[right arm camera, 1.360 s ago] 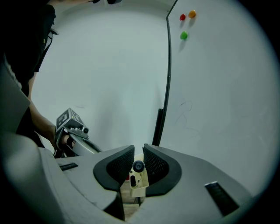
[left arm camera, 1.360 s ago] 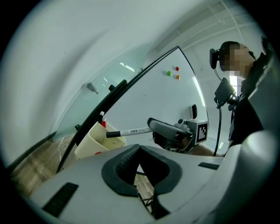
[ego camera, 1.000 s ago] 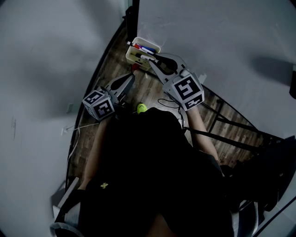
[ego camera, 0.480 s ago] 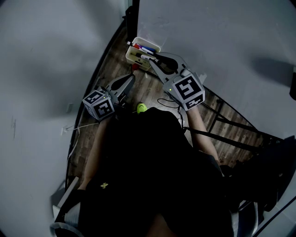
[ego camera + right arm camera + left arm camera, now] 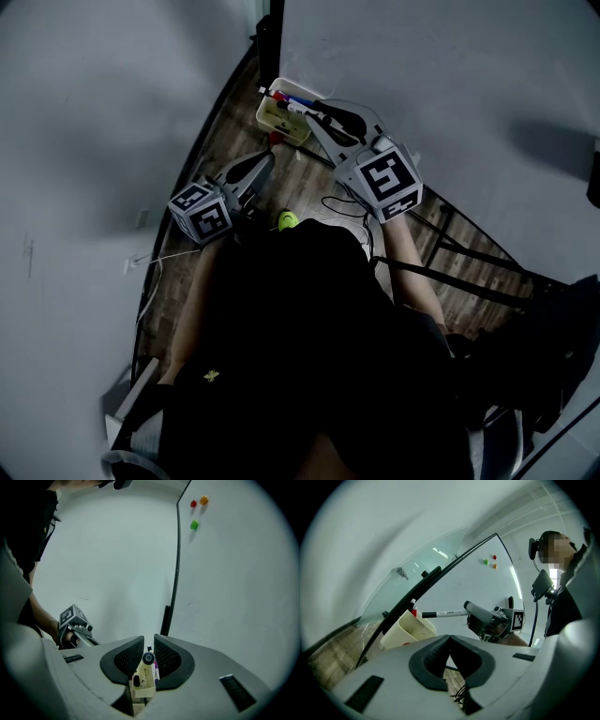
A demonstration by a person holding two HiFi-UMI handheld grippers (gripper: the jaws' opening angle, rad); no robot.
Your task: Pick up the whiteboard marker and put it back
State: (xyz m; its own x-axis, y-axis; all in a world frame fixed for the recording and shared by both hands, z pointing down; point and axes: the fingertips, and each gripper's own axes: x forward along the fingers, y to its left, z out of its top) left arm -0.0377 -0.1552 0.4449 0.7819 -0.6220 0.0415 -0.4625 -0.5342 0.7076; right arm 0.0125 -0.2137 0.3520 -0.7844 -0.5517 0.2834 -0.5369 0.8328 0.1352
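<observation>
My right gripper is shut on a white whiteboard marker with a black cap. It holds the marker level, just above a cream holder box that contains other markers. In the left gripper view the marker sticks out leftward from the right gripper, over the holder. Seen end-on, the marker sits between the right gripper's pads, with the holder below. My left gripper hangs lower left of the holder, its jaws shut on nothing.
A whiteboard stands to the right, with red, orange and green magnets and a black frame edge. Below lies a wooden floor with black cables and a small green object. A pale wall fills the left.
The right gripper, with the marker, has shifted slightly up and to the right over the holder. The left gripper has stayed still.
</observation>
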